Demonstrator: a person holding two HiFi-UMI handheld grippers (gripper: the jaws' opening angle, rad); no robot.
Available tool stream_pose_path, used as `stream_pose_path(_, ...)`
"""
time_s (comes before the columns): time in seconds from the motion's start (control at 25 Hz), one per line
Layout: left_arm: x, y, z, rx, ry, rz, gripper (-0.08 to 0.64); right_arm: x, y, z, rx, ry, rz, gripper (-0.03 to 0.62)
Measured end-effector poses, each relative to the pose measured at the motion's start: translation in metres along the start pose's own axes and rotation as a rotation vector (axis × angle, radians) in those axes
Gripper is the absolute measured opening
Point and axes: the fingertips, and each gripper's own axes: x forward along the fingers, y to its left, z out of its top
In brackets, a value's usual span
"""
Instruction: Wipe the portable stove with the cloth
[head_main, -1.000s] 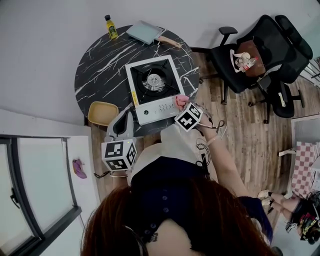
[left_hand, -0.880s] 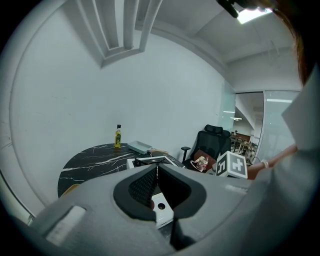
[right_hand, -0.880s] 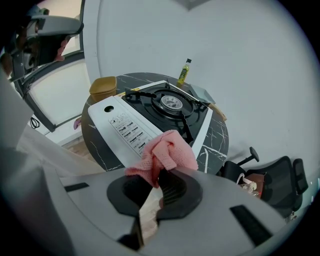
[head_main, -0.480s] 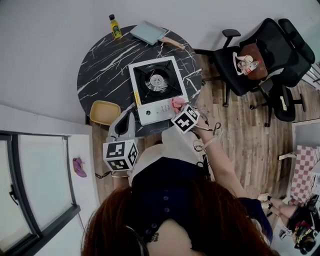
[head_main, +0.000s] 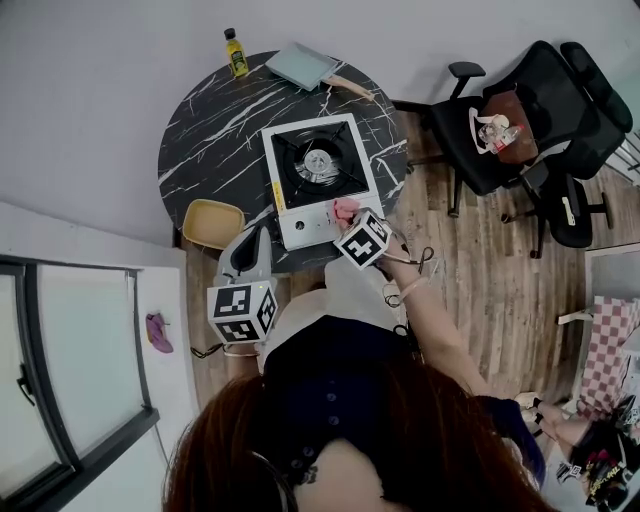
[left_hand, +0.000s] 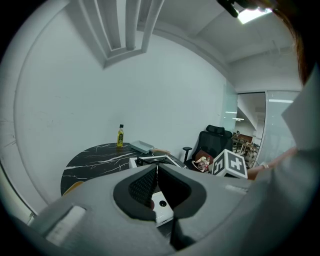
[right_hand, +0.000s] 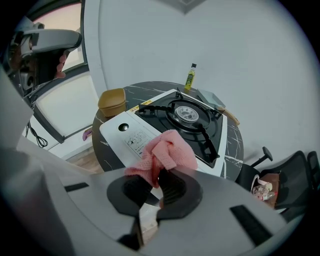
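Observation:
The white portable stove (head_main: 318, 178) with a black burner top sits on the round black marble table (head_main: 215, 130). My right gripper (head_main: 345, 215) is shut on a crumpled pink cloth (right_hand: 162, 155), held at the stove's front right corner over the white control panel (right_hand: 132, 140). The cloth (head_main: 345, 209) shows as a small pink patch by the marker cube. My left gripper (head_main: 250, 250) hovers at the table's near edge, left of the stove (left_hand: 157, 197), its jaws closed together with nothing between them.
A yellow bottle (head_main: 236, 53) and a grey tray (head_main: 301, 66) with a wooden-handled tool stand at the table's far side. A tan bowl (head_main: 212, 224) sits at the near left edge. Black office chairs (head_main: 520, 120) stand to the right on the wood floor.
My right gripper with the pink cloth has slid left along the stove's front edge, further onto the control panel. The left gripper has stayed put.

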Motion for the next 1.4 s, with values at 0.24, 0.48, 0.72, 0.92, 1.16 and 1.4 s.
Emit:
stream_pose_path(0.24,-0.004,0.001,-0.001,-0.001,-0.002,0.003,0.014,-0.001,0.012,0.012,0.002,-0.022,0.025,0.032)
stream_pose_path(0.48,-0.005,0.002,-0.004,-0.001,0.004,0.007,0.014,0.000,0.021,0.019,-0.012,-0.029,0.041,0.032)
stream_pose_path(0.72,-0.010,0.001,-0.002,-0.003,-0.003,0.025,0.014,0.005,0.030,0.024,-0.031,-0.045,0.065,0.032)
stream_pose_path(0.92,-0.013,0.003,-0.005,-0.008,-0.002,0.052,0.014,0.006,0.038,0.033,-0.043,-0.054,0.092,0.032)
stream_pose_path(1.16,-0.015,0.012,-0.004,-0.016,-0.005,0.082,0.014,0.011,0.049,0.042,-0.043,-0.069,0.123,0.032)
stream_pose_path(1.4,-0.016,0.021,-0.003,-0.022,0.000,0.096,0.014,0.012,0.064,0.051,-0.045,-0.079,0.153,0.032)
